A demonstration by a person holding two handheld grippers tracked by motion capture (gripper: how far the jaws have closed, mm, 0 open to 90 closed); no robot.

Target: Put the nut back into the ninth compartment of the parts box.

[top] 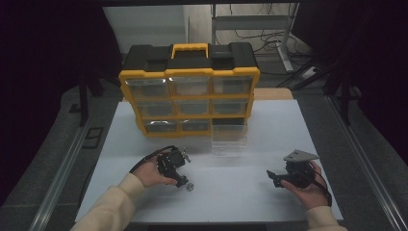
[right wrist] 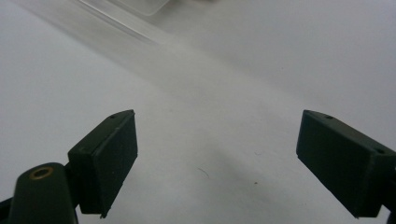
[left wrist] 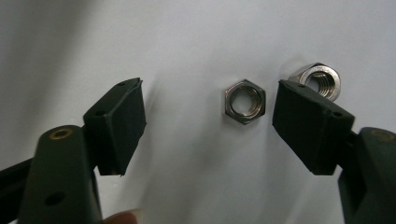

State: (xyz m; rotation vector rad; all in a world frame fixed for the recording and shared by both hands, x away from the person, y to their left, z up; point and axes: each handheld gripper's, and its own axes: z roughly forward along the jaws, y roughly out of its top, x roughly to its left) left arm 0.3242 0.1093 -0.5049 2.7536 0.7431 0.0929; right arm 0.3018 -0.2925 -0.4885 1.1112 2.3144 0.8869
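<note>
White tabletop [top: 250, 192] under you: your left gripper [left wrist: 208, 119] stands open around the near nut [left wrist: 244, 101], gripping nothing. Squeeze on it, clear of the second nut [left wrist: 317, 80]. Right gripper [right wrist: 217, 163] wide, empty.

No readable text anywhere — the yellow-and-black drawer organizer [top: 189, 91], its clear drawers and the two hex nuts [left wrist: 244, 101] carry no legible label, brand or number.

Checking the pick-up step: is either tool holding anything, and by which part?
Nothing is held. The left tool stands open around a hex nut lying on the table, pads clear of it; a second nut lies beyond. The right tool is open over bare table.
</note>
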